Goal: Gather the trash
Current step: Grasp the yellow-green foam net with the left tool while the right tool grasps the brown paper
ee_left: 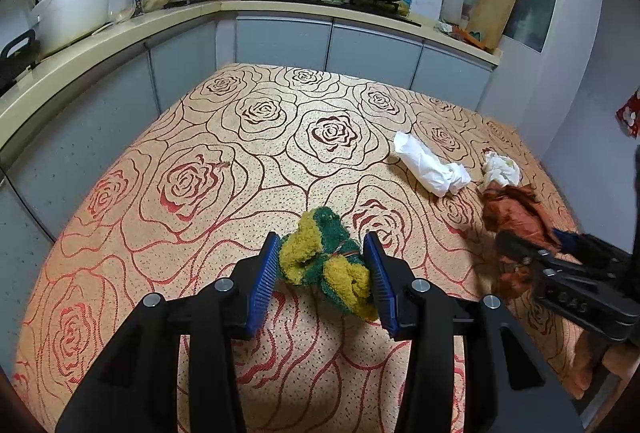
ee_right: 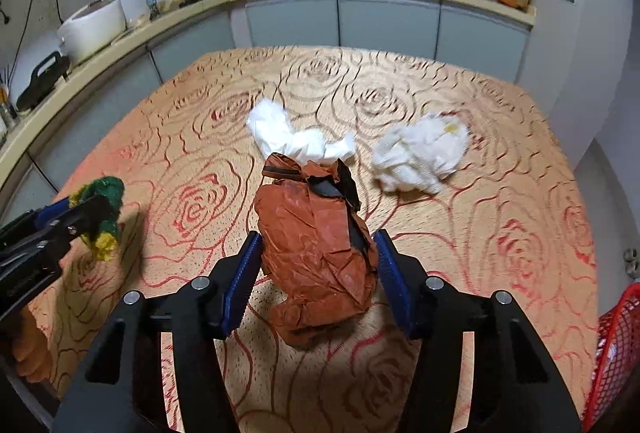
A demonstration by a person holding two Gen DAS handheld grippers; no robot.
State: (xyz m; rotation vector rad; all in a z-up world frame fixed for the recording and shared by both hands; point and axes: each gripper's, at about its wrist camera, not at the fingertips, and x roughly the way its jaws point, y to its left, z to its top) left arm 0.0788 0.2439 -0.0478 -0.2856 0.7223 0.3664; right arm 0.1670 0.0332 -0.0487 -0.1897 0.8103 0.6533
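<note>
Left gripper (ee_left: 322, 267) clenches a green-and-yellow scrubbing sponge (ee_left: 326, 265); right gripper (ee_right: 318, 265) grasps crumpled orange-brown paper (ee_right: 316, 253). Two white tissue wads, one rolled (ee_right: 296, 141) and one stained (ee_right: 420, 153), lie at twelve and one o'clock.

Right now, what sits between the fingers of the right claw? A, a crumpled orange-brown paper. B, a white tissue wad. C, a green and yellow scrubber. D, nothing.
A: the right claw closes on the crumpled orange-brown paper, while the scrubber sits in the left claw.

Crumpled orange-brown paper wad (ee_right: 318, 253) between the right gripper's (ee_right: 318, 281) blue-padded fingers (ee_right: 240, 283), above the rose-patterned tablecloth (ee_right: 500, 233).
</note>
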